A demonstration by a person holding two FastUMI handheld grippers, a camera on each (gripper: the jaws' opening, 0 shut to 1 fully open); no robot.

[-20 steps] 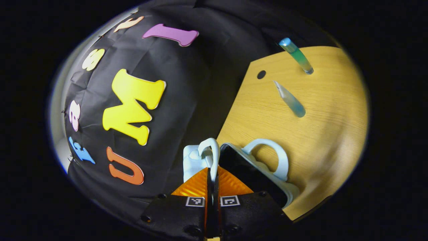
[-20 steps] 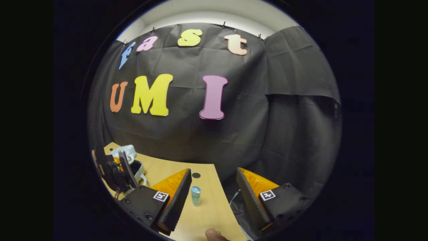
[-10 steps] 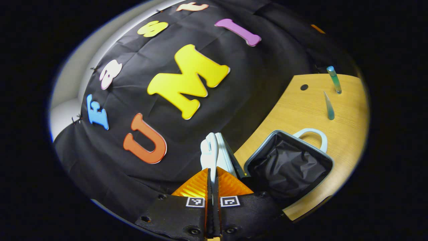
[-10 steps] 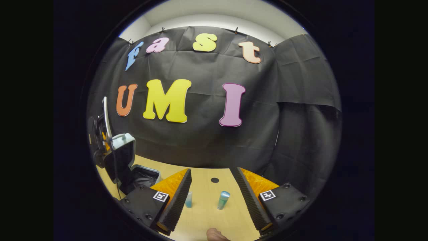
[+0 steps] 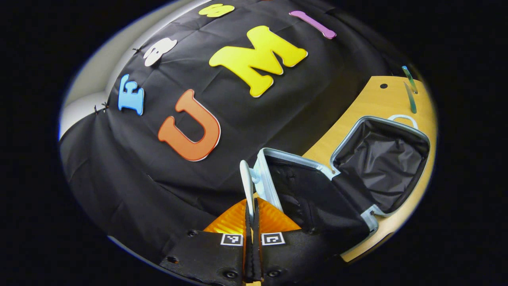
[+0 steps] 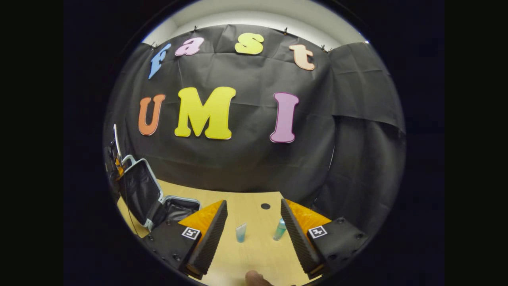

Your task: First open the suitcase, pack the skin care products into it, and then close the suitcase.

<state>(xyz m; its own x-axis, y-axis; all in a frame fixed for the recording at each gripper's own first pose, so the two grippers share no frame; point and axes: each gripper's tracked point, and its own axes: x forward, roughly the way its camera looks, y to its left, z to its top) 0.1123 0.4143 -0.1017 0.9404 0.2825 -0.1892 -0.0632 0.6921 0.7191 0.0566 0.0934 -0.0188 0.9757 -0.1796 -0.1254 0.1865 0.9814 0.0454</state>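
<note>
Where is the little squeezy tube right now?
In the right gripper view, the small pale-blue squeeze tube stands on the wooden table, left of the teal bottle.

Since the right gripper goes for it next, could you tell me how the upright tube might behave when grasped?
The tube stands on its narrow cap on the table, so a nudge would probably tip it. It looks small, likely light. Its flat, soft-looking body may squash under pressure.

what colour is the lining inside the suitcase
Black, with a pale grey-blue rim around the suitcase; it shows best in the left gripper view.
</note>
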